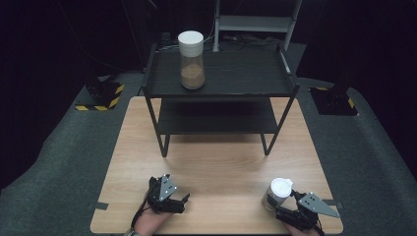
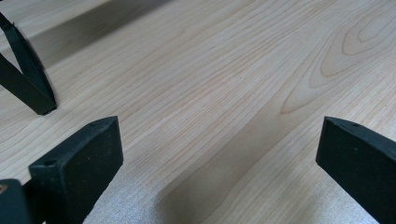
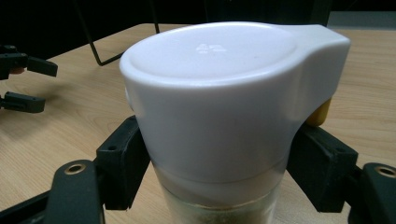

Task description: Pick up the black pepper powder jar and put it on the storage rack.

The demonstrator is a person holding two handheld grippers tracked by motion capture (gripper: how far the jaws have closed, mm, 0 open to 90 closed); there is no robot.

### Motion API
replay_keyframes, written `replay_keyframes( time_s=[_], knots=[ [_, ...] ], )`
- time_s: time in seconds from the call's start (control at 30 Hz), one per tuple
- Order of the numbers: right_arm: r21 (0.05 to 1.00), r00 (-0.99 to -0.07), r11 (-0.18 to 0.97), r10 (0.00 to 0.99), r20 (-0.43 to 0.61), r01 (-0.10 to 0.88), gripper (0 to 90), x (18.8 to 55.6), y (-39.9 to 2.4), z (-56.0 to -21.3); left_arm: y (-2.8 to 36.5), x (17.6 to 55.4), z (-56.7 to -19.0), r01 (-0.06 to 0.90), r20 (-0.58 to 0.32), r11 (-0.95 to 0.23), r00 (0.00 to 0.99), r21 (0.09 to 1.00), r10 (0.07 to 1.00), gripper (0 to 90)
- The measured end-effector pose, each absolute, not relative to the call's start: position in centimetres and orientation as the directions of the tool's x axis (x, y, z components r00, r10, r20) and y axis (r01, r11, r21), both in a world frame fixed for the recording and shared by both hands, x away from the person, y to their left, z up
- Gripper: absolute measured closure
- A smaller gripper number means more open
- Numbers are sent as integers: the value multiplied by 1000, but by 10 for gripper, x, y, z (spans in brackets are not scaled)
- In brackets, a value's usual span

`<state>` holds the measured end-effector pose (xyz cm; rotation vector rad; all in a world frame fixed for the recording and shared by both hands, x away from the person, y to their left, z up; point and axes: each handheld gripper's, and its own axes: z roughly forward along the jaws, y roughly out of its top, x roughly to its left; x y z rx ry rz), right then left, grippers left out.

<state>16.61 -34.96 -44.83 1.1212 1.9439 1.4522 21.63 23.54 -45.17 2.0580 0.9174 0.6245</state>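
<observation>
Right gripper (image 1: 280,209) clamped on a white-lidded jar (image 1: 276,193) at the table's near right corner.

The wooden table (image 1: 221,162) carries a black two-tier shelf (image 1: 221,78) at its far side, and on the top tier, toward the left, stands a taller jar (image 1: 191,60) with a white lid and brown contents. The smaller jar stands upright on the tabletop near the front right edge; in the right gripper view its white lid (image 3: 224,93) bulges between the two black pads, which press on the clear body just under the lid from either side. The left gripper (image 1: 183,202) rests at the near left of the table, well apart from the jar, its jaws spread wide over bare wood with nothing between them.
</observation>
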Motion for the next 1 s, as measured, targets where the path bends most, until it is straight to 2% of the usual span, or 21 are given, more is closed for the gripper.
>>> replay_keyframes(
  time_s=[0.33,0.73,1.0],
  knots=[
    [943,-566,133,821,68,306,291,164,-346,-447,236,217,-452,393,113,-434,622,811,775,10],
    [964,-558,89,827,68,250,292,160,-343,-444,243,218,-453,396,80,-403,625,825,777,10],
    [976,-576,74,815,60,206,292,160,-337,-437,239,215,-453,379,109,-426,629,821,770,10]
  ],
)
